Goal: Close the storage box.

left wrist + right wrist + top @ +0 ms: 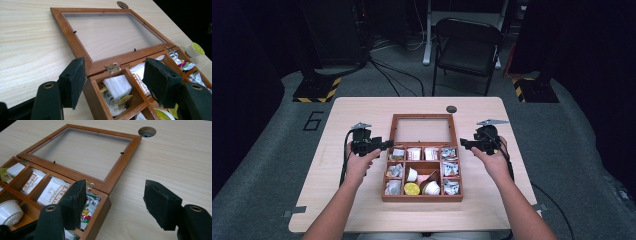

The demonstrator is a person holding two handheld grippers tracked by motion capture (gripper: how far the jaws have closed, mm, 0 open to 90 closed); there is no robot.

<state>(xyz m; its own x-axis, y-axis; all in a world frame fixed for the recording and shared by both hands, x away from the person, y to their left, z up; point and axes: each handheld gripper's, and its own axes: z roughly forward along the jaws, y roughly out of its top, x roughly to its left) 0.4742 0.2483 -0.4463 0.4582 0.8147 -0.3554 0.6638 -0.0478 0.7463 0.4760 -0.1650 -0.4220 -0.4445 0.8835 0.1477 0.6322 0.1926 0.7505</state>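
Hovering at mid-frame, the left gripper and right gripper are flanking the wooden tea box, both jaws parted and grasping nothing; its glass lid is lying flat open behind, exposing sachets for picking.

Overhead plus two close box views

Open box mid-table, hand-held grippers left and right.

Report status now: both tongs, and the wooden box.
Left tongs open, astride box corner. Right tongs open, empty. Wooden box open, lid flat on table. Nothing blocking.
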